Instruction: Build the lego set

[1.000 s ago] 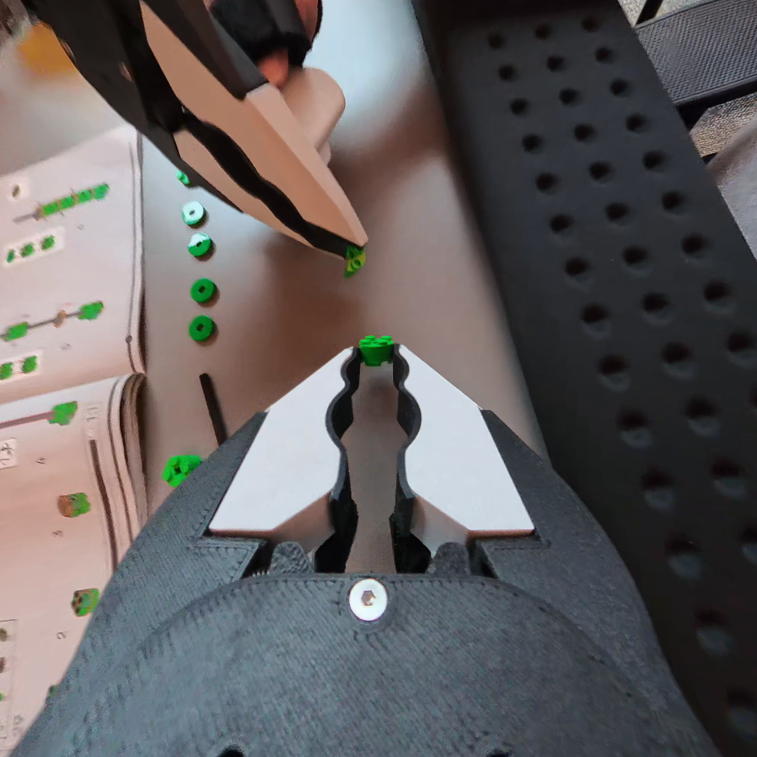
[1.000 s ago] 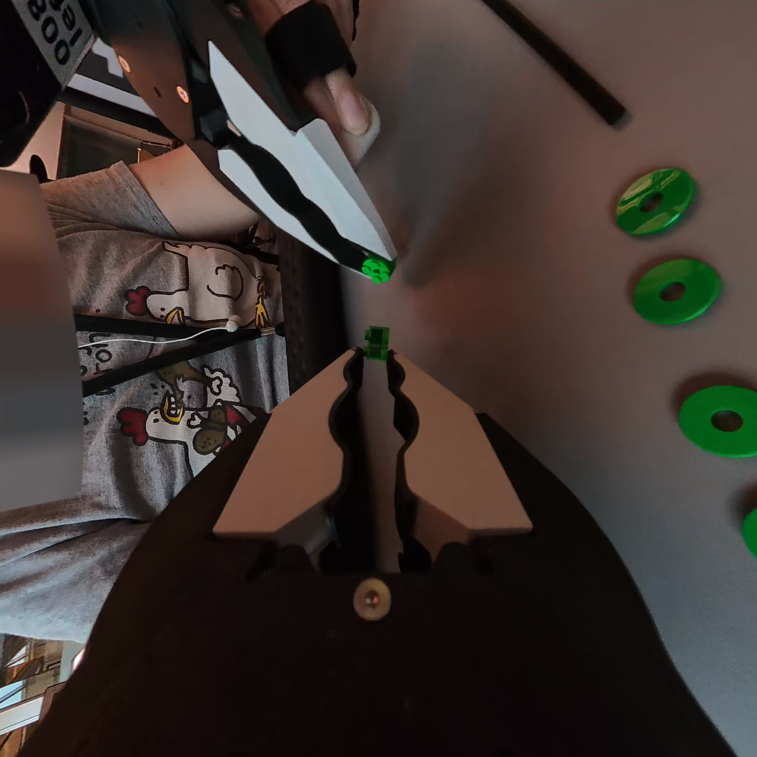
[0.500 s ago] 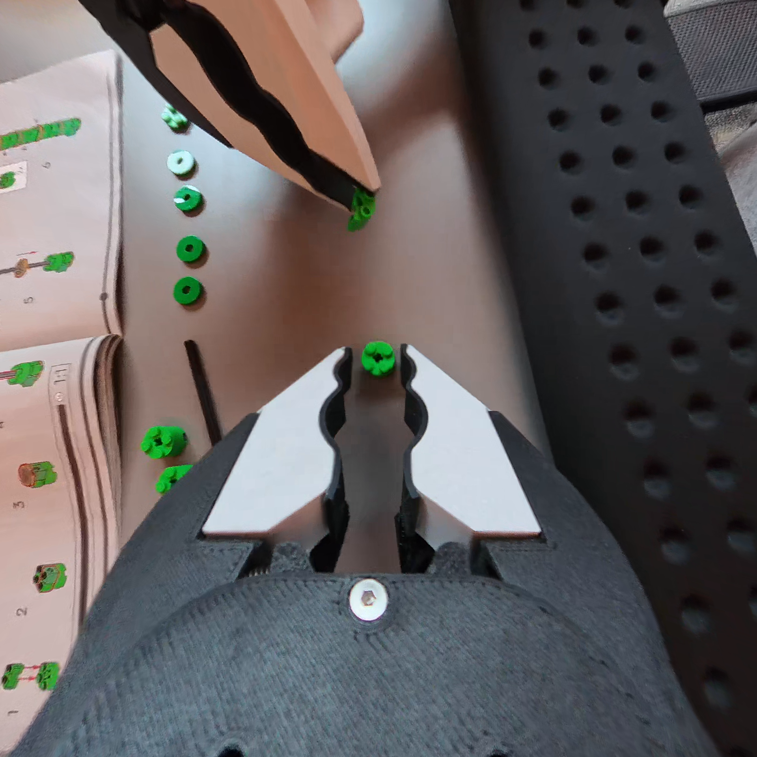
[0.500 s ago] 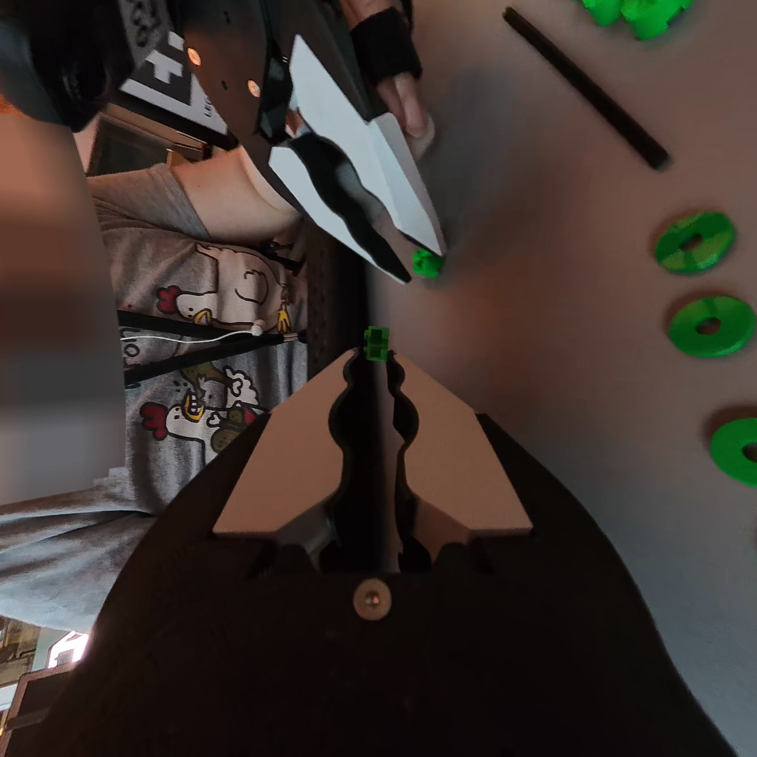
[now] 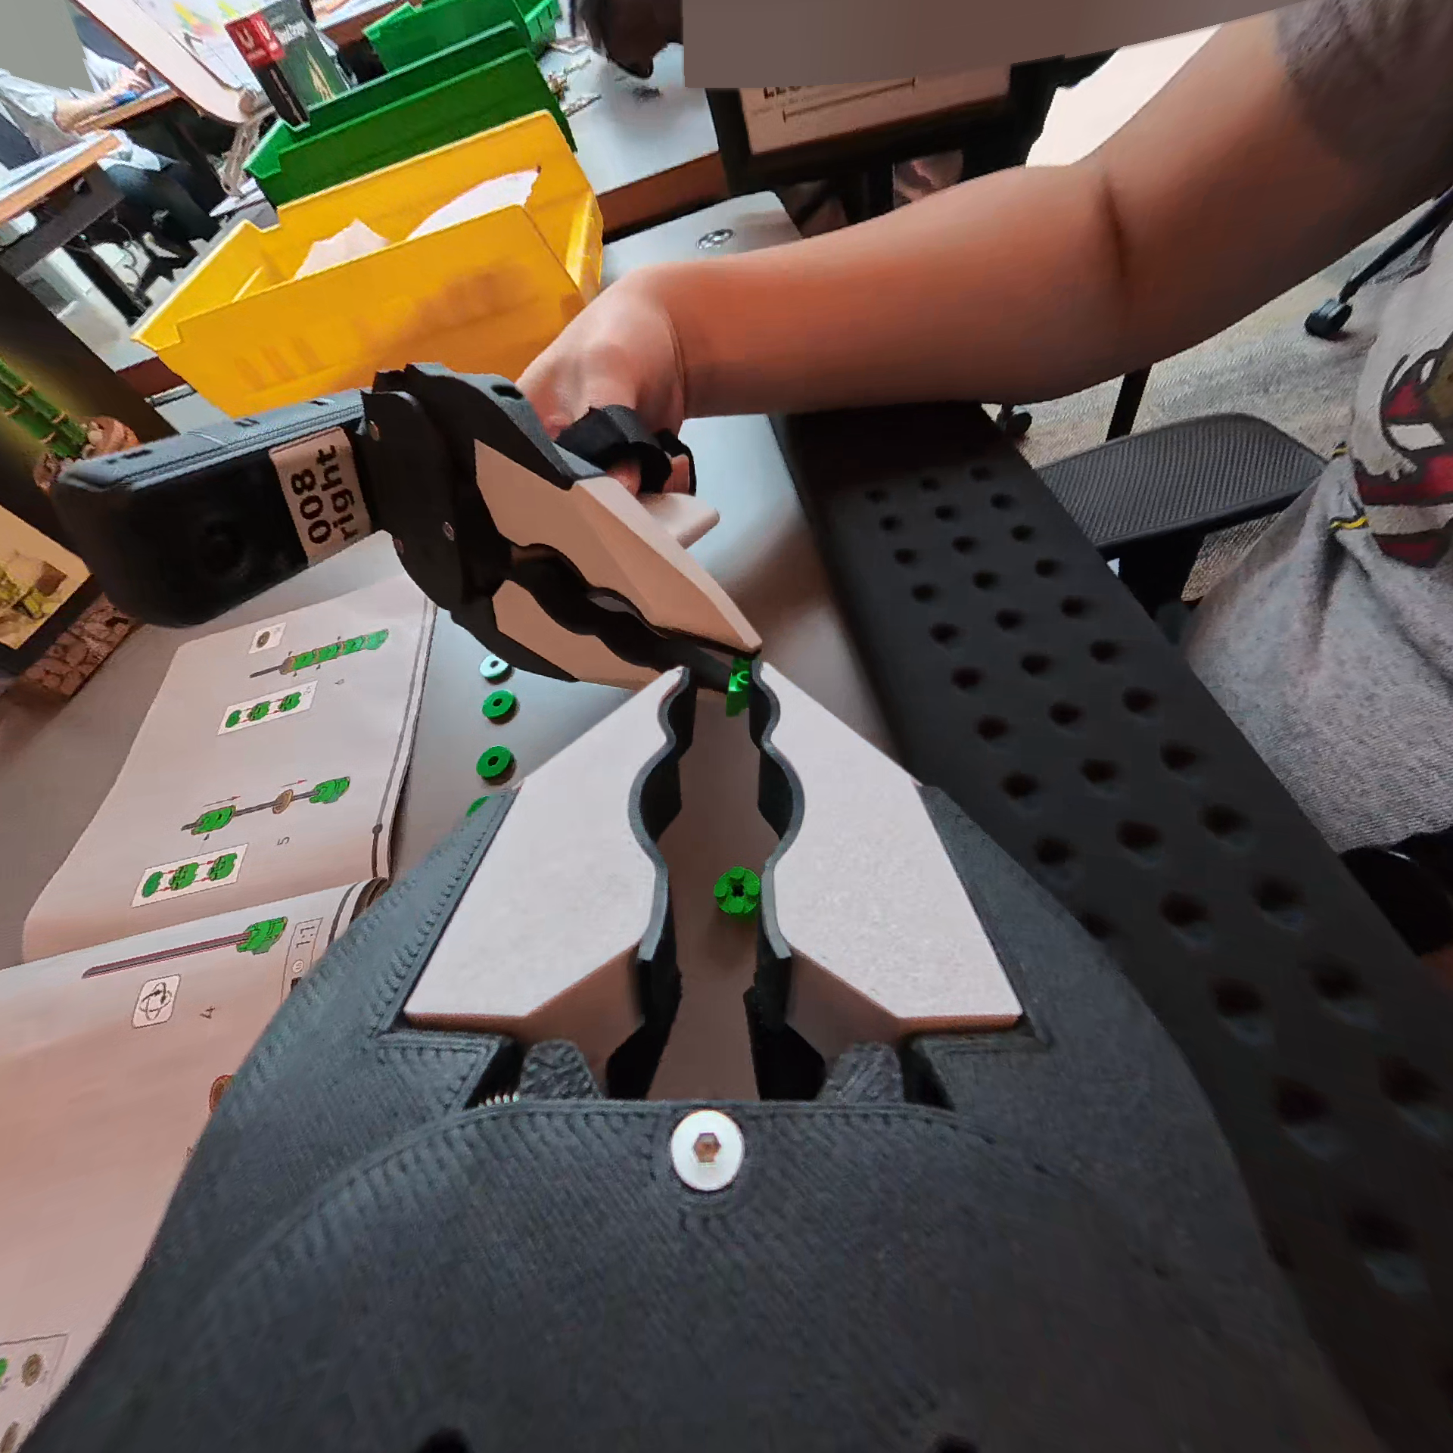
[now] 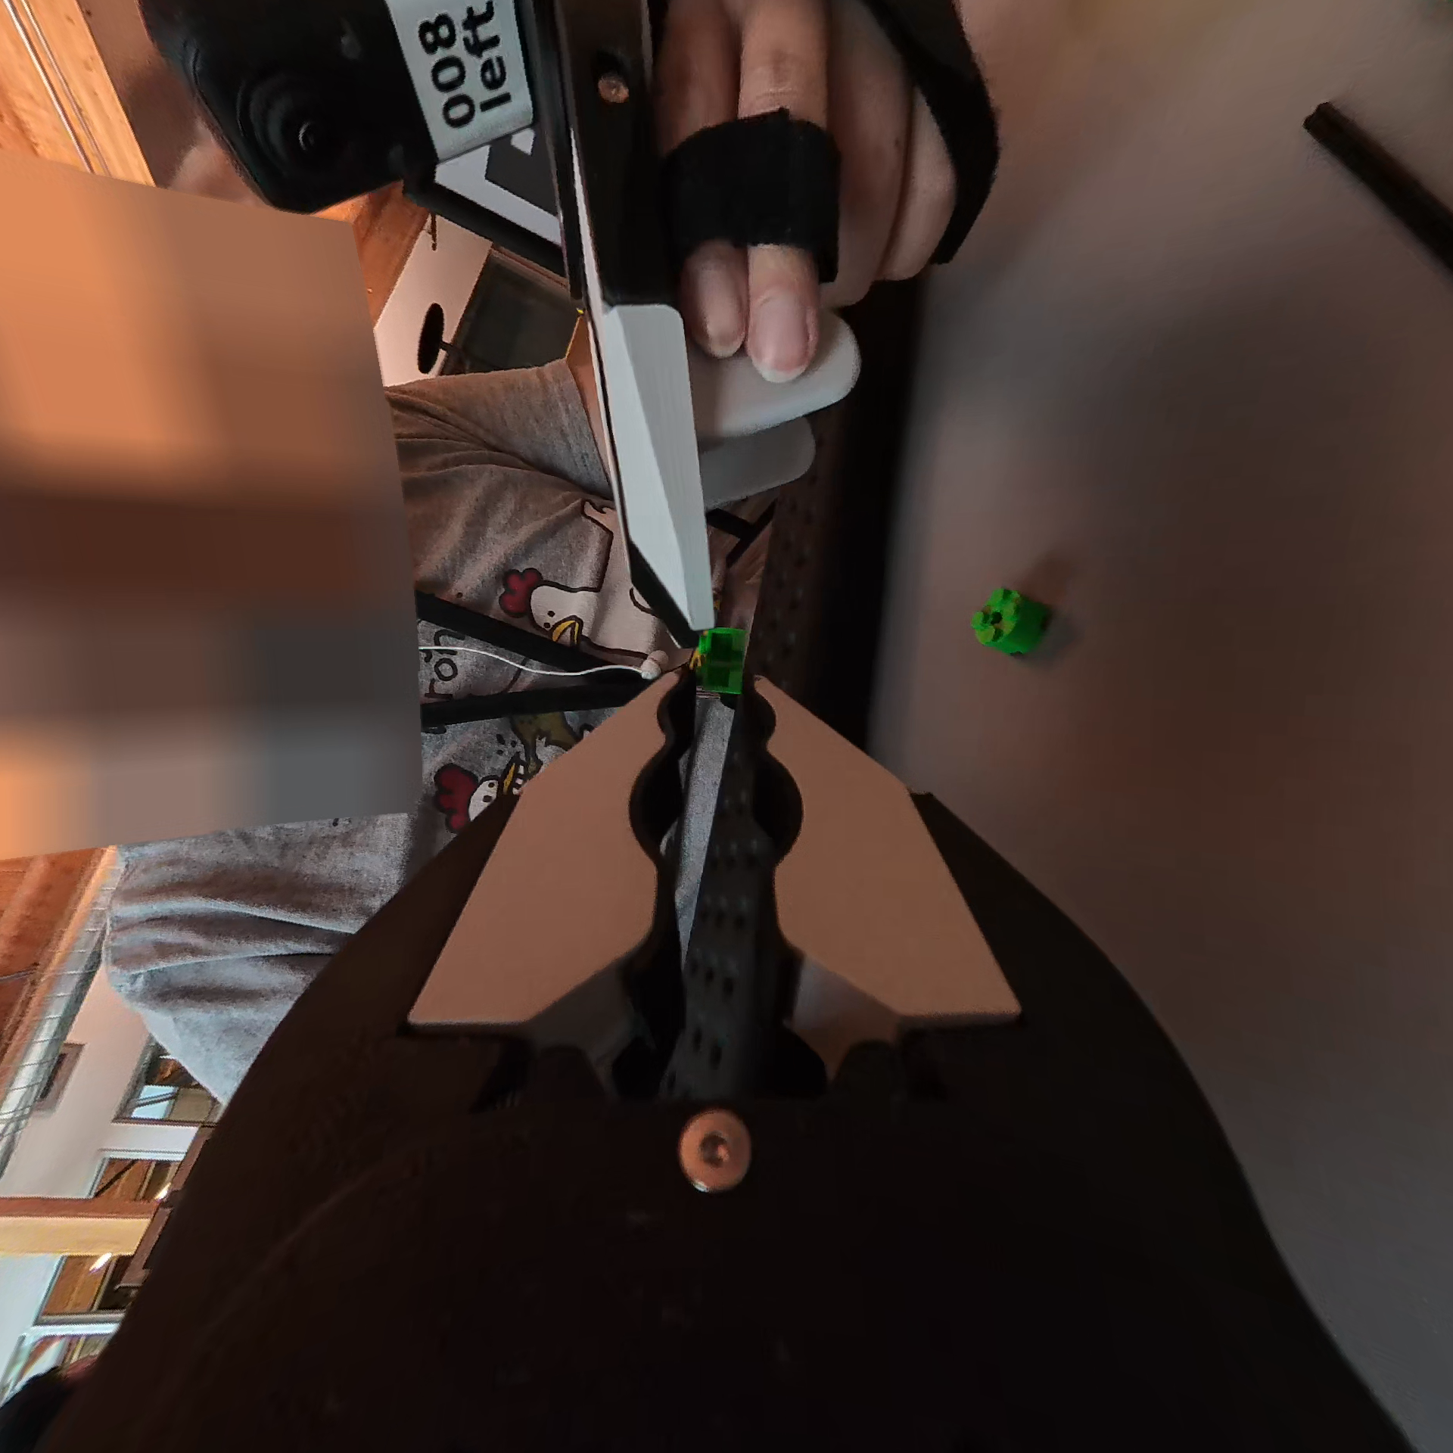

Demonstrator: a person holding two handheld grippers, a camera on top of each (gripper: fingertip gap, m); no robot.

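My right gripper (image 6: pixel 719 684) is shut on a small green lego piece (image 6: pixel 722 660). In the left wrist view it (image 5: pixel 735 656) reaches in from the upper left and holds that piece (image 5: pixel 739 686) between my left gripper's fingertips. My left gripper (image 5: pixel 719 672) is narrowly open, with a fingertip on either side of the piece. In the right wrist view it (image 6: pixel 702 621) shows edge-on, its tip touching the piece's top. A green round brick (image 5: pixel 737 892) lies loose on the table under my left gripper. It also shows in the right wrist view (image 6: pixel 1010 621).
An open instruction booklet (image 5: pixel 236 786) lies at the left, with several green discs (image 5: pixel 495 708) in a row beside it. A black perforated panel (image 5: pixel 1061 708) runs along the right. A yellow bin (image 5: pixel 377 291) and green bins (image 5: pixel 409 118) stand behind. A black axle (image 6: pixel 1376 181) lies on the table. The grippers are tip to tip, or close to it. My right tips are roughly 7 cm from the green round brick (image 5: pixel 737 892).
My left gripper let go of the green round brick, lifted off the table and tilted up. Its fingers have narrowed. The two grippers have come together tip to tip at the right gripper's piece.
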